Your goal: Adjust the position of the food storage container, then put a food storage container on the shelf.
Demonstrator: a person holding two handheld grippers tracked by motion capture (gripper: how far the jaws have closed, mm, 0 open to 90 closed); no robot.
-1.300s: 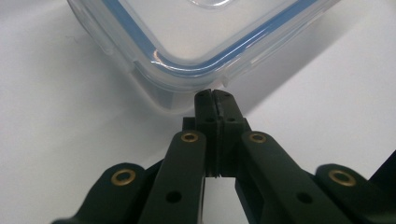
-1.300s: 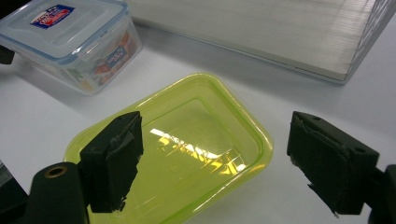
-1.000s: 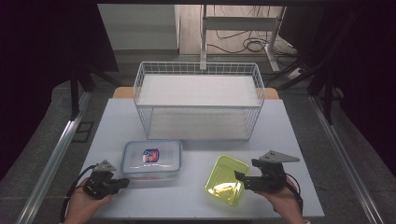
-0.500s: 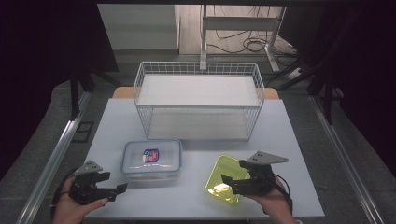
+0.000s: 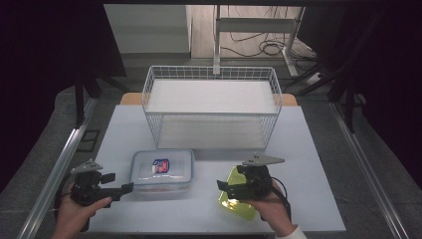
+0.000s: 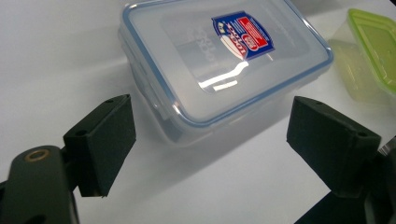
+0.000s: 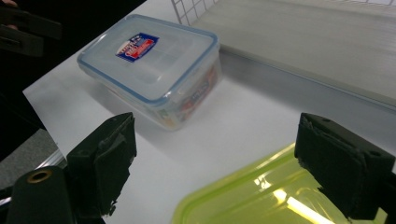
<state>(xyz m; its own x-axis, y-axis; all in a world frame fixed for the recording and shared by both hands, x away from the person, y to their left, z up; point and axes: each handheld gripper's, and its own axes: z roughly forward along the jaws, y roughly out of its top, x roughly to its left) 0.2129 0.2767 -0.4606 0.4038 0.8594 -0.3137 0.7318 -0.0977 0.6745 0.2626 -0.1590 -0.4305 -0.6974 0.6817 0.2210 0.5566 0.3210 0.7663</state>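
From above you see the wire basket (image 5: 211, 107) behind both boxes. Your left gripper (image 5: 122, 188), fingers spread with nothing between, faces the clear box (image 6: 224, 65) on the surface (image 5: 308, 149); its red-blue label is unreadable. Your right gripper (image 5: 224, 188), also spread, hovers over the green-lidded box (image 7: 266, 200).

My left gripper (image 5: 124, 188) was matte black, blocky in the body, with a grey three-cornered plate on top and a black cable trailing behind it. Its two jaws were flat black slabs, each with small round screw holes near the edge, and a brass-coloured ring sat in the arm below the left one. My right gripper (image 5: 222, 185) was built the same, its inner pad faces rough and frayed at the edges, a brass ring at its lower left, its black cable looping behind. A white cuff showed at my right wrist.
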